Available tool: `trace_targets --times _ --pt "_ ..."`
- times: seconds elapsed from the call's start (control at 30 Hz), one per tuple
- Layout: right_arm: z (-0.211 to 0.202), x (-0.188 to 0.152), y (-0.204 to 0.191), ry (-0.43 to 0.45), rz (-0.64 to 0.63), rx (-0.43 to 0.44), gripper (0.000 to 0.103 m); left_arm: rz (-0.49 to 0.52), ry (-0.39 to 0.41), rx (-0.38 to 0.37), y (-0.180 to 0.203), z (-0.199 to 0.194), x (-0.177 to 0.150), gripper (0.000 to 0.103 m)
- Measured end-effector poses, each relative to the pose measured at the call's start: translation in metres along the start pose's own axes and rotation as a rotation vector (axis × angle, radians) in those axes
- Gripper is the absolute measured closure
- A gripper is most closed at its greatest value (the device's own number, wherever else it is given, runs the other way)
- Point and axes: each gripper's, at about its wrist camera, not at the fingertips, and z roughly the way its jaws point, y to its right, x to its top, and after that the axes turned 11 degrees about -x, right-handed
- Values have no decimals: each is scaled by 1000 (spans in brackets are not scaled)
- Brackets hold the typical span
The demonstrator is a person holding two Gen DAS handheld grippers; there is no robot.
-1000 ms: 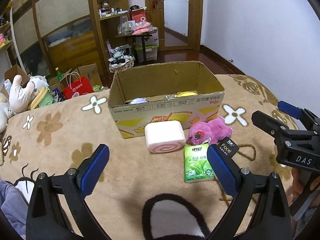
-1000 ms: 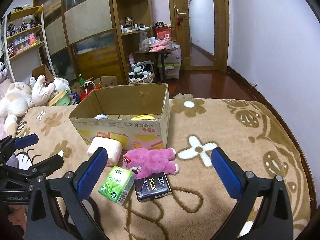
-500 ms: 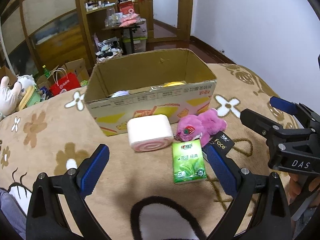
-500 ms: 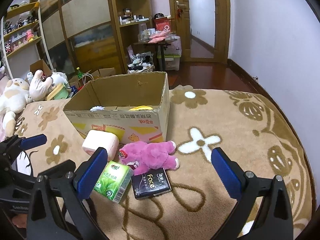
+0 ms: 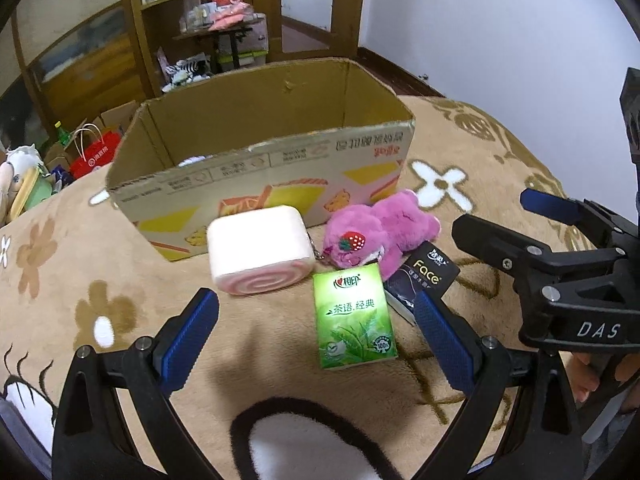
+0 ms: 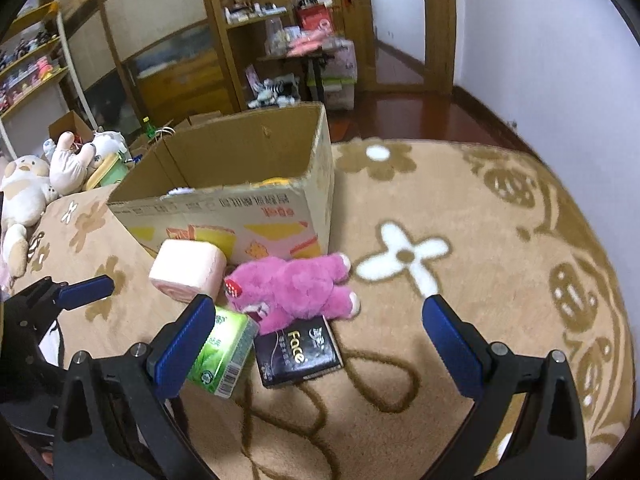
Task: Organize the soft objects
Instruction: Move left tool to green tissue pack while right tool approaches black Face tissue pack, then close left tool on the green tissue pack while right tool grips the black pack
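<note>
An open cardboard box (image 5: 264,160) (image 6: 240,204) stands on the brown flowered blanket. In front of it lie a pink swirl-roll cushion (image 5: 260,248) (image 6: 186,270), a pink plush bear (image 5: 380,228) (image 6: 296,284), a green tissue pack (image 5: 352,316) (image 6: 224,354) and a black "Face" tissue pack (image 5: 424,280) (image 6: 298,352). My left gripper (image 5: 316,336) is open and empty, just before the green pack. My right gripper (image 6: 320,340) is open and empty, above the black pack and bear; it also shows in the left wrist view (image 5: 560,240).
The box holds a yellow item (image 6: 276,181) and a white one (image 5: 192,160). Plush toys (image 6: 28,192) lie at the blanket's left edge. Shelves (image 6: 248,40), a small table (image 5: 228,32), a red bag (image 5: 94,156) and a white wall (image 5: 500,32) stand beyond.
Both grippers have moved forward and down toward the objects in front of the box. Nothing was picked up; both stay open.
</note>
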Motion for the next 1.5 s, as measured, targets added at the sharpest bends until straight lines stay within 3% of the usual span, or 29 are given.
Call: trace_targets --times 0.17,0.77,1.03,1.1,1.23,1.27,1.5 --pt "18 -4 4 -73 23 12 0 -3 -43 -12 -2 12 -2 6" --pt "48 -16 -11 -206 -8 26 0 -7 -166 -22 -5 45 -14 6" --pt "63 -24 -17 -277 -29 34 0 -8 -188 -19 -5 56 -18 7" --pt "66 -24 -18 -285 -32 37 0 -17 -192 -32 -6 56 -19 14" --pt "72 -24 -18 -307 -35 44 0 -31 -203 -42 -7 60 -21 19" --pt "74 -25 -18 -319 -35 48 0 -29 -208 -49 -7 61 -22 25" --pt "84 -29 -24 -359 -48 44 11 -25 -239 -59 -6 67 -27 47"
